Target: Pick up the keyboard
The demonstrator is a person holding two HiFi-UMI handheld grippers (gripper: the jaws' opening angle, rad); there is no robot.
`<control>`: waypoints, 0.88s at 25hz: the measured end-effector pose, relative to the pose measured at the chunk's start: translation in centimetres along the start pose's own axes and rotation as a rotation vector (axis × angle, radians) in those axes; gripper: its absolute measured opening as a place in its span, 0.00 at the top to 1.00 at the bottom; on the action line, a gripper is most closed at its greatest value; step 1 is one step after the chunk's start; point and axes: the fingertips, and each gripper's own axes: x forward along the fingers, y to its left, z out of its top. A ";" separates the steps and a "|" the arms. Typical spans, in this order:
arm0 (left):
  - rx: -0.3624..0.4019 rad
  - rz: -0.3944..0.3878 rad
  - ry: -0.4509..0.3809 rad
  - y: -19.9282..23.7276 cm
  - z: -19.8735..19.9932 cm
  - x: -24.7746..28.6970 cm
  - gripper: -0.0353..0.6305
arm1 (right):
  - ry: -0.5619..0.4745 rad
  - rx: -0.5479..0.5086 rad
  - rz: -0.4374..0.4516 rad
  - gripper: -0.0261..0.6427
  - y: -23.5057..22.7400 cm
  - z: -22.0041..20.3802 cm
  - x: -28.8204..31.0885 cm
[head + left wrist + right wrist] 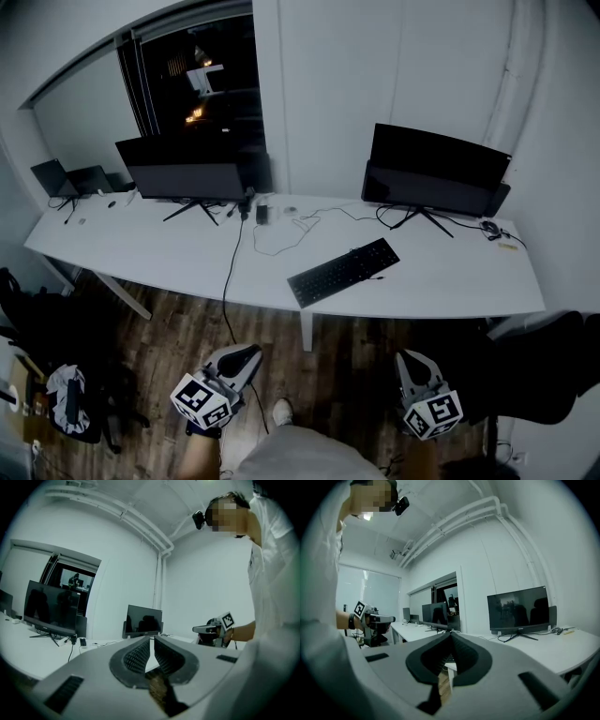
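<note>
The flat black rectangular keyboard [343, 272] lies on the long white desk [141, 246], set at an angle toward the front edge. It sits in front of and slightly left of the right-hand dark monitor [433, 173]. No gripper touches it; both are well apart from it, held low over the dark wooden plank floor [178, 323] on the near side of the desk.

The left gripper [246, 354], a grey tool with a black-and-white marker cube at its rear, points toward the desk. In the left gripper view its ribbed black pads [140, 654] meet at the tips, with nothing caught between them. The right gripper [409, 358], built the same way, is level with it on the other side of the person's body. In the right gripper view its jaws are likewise pressed together and empty.

A second dark monitor [183, 169] stands left of centre on the desk. Thin black cables [272, 234] trail across the desk top between the two screens, and one drops over the front edge to the floor. Two small dark laptops [70, 178] sit at the far left end. A black office chair [544, 375] stands at the right.
</note>
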 end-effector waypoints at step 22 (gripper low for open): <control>-0.009 -0.086 0.028 5.1 -0.8 11.2 0.91 | 0.105 0.023 0.013 0.95 -6.2 -3.1 7.2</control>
